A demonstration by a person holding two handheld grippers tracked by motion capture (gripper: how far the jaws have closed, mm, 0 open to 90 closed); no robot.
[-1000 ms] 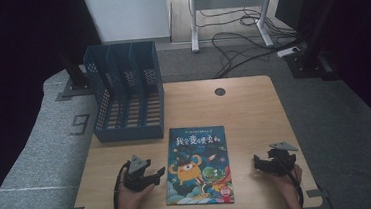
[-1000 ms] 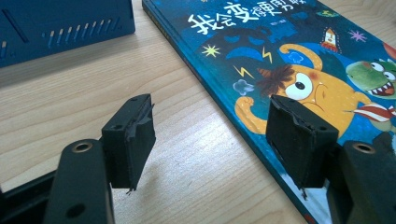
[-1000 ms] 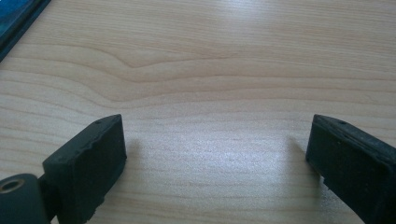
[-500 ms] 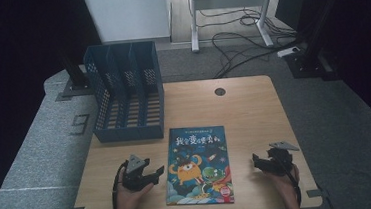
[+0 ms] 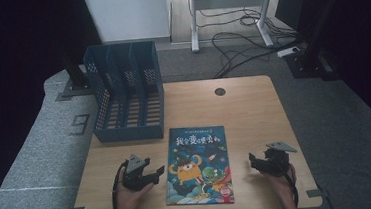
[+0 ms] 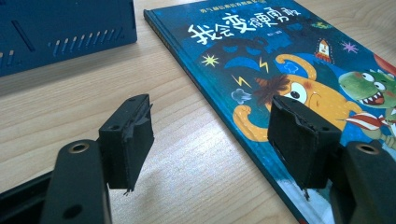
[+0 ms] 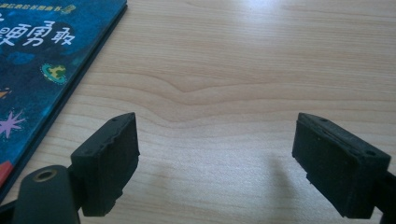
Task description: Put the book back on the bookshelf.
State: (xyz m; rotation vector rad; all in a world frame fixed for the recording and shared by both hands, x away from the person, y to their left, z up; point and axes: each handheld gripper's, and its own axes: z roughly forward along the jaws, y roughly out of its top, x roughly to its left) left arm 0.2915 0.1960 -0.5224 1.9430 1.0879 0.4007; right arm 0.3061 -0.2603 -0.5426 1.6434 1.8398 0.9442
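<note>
High view: left gripper (image 5: 156, 173) is now edged closer to book (image 5: 198, 164) vs 1 s ago, jaws wide open; right gripper (image 5: 254, 160) unmoved, open, nothing gripped yet

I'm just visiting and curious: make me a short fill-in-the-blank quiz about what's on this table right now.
1. The picture book lies flat between the left gripper and the ____ gripper.
2. The blue file rack stands at the table's far ____ corner.
3. Both grippers' jaws stand ____, holding nothing.
4. The tabletop is made of ____.

Missing words: right; left; open; wood
</note>
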